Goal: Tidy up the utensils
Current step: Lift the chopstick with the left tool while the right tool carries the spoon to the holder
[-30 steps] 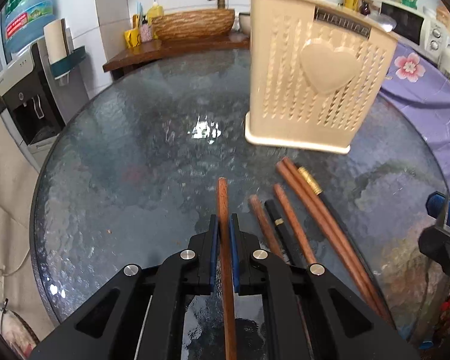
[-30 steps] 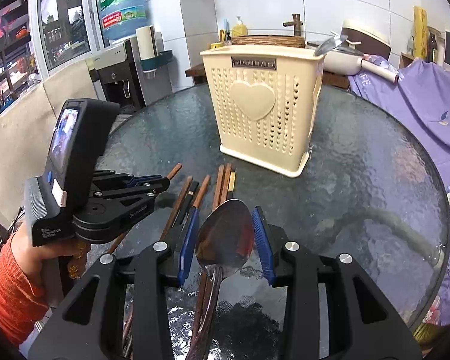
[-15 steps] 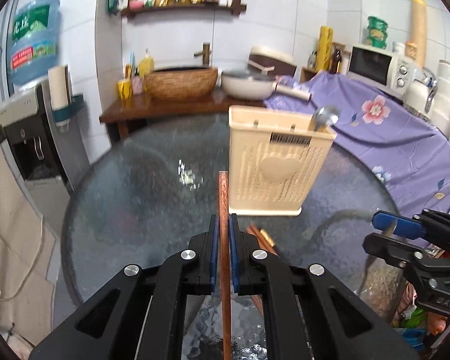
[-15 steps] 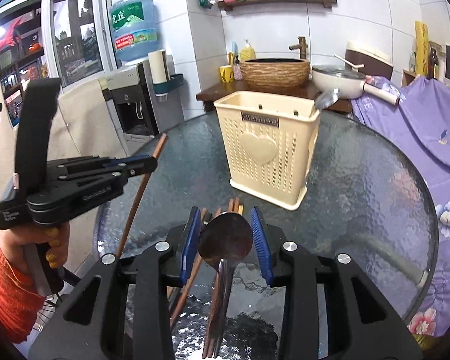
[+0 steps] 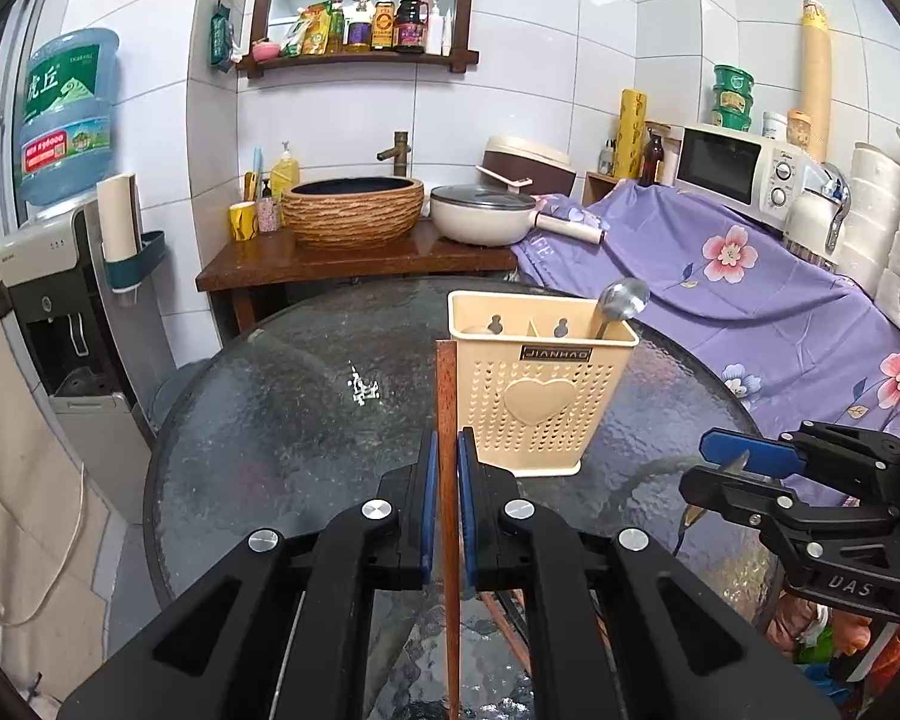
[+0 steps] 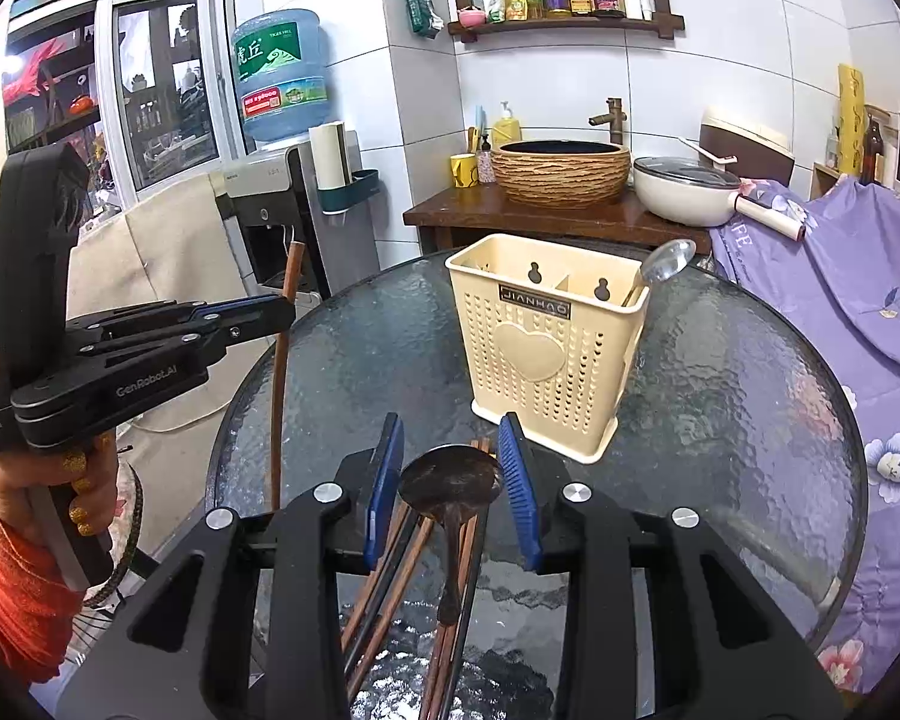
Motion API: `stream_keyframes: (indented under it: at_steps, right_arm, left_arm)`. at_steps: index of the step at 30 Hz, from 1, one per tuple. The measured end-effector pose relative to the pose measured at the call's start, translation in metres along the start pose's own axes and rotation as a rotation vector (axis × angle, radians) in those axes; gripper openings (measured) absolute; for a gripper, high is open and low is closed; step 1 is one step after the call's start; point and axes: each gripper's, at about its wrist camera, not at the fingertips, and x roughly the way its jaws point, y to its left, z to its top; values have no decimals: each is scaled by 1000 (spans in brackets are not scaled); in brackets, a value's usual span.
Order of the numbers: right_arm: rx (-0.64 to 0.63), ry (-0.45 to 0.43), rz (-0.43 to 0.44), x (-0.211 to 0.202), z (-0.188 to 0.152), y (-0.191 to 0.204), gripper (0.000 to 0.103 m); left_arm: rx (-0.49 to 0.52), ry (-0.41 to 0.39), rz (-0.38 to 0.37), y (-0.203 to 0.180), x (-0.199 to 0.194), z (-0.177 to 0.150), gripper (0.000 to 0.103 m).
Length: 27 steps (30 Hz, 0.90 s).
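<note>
A: Chopstick (image 5: pixel 447 480) first: where does it sit in the left gripper (image 5: pixel 444 468)?

B: Straight up the middle. The two blue pads are clenched on the brown wooden stick, its top end poking above the fingertips and its lower length running down between the black arms. From the right wrist view it hangs upright off the table's left edge, clear of the glass.

A: And the right gripper (image 6: pixel 450 468)?

B: The dark bowl of a spoon (image 6: pixel 450 480) lies between its blue pads, handle trailing back toward the camera. The left pad looks to touch the bowl's edge; on the right a thin gap seems to show. I cannot tell whether it is truly gripped.

A: Where is the holder?

B: The cream utensil holder (image 5: pixel 537 396) stands upright on the glass table (image 5: pixel 282 420), ahead of both grippers, with a metal spoon (image 5: pixel 621 303) leaning out of its right compartment. More chopsticks (image 6: pixel 390 576) lie on the glass under the right gripper.
</note>
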Motion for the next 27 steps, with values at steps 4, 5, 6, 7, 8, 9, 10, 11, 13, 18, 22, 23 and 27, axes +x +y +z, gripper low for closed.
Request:
stream_keyframes:
  at_steps: [4,5,6,7,8,9,10,11,13,18,22,23,27]
  right_arm:
    - [-3,-4,3,1,5,0,34]
    - [-8,-5,4,1,7,0,34]
    - [-12,-6,4,2,8,0,34]
    - [-18,-8,3,3,10,1,34]
    - [-24,-10,1,3,12,1,34]
    - [-32,-13,-1,4,15,2,34]
    - [-35,-17,-1,4,18,3,34]
    - [-39,-21,3,4,22,3,34]
    - [-44,-26,5,4,29,2,34]
    - [-69,-64,5,-1,58,1,34]
    - [-74,-120,1,-11,94,-3,34]
    - [-73,-139,-4,-14,107,-5,34]
    - [-104,-216,-62,-20,145,-9,34]
  left_arm:
    - [6,-19,-3,0,-4,5,7]
    - [7,-23,-5,-1,-4,7,7]
    - [9,-26,-8,-1,-4,8,7]
    - [10,-28,-10,-2,-4,9,7]
    - [11,-29,-13,-3,-3,12,7]
    - [10,-30,-17,-3,-2,14,7]
    - [9,-31,-22,-4,-2,15,7]
    - [7,-32,-30,-4,-2,18,7]
    - [4,-39,-49,-4,-2,27,7]
    - [-10,-72,-93,-4,-8,63,7]
    - [-20,-109,-127,-4,-17,100,7]
    - [-24,-117,-137,-5,-19,109,7]
    - [-31,-153,-142,-10,-25,154,7]
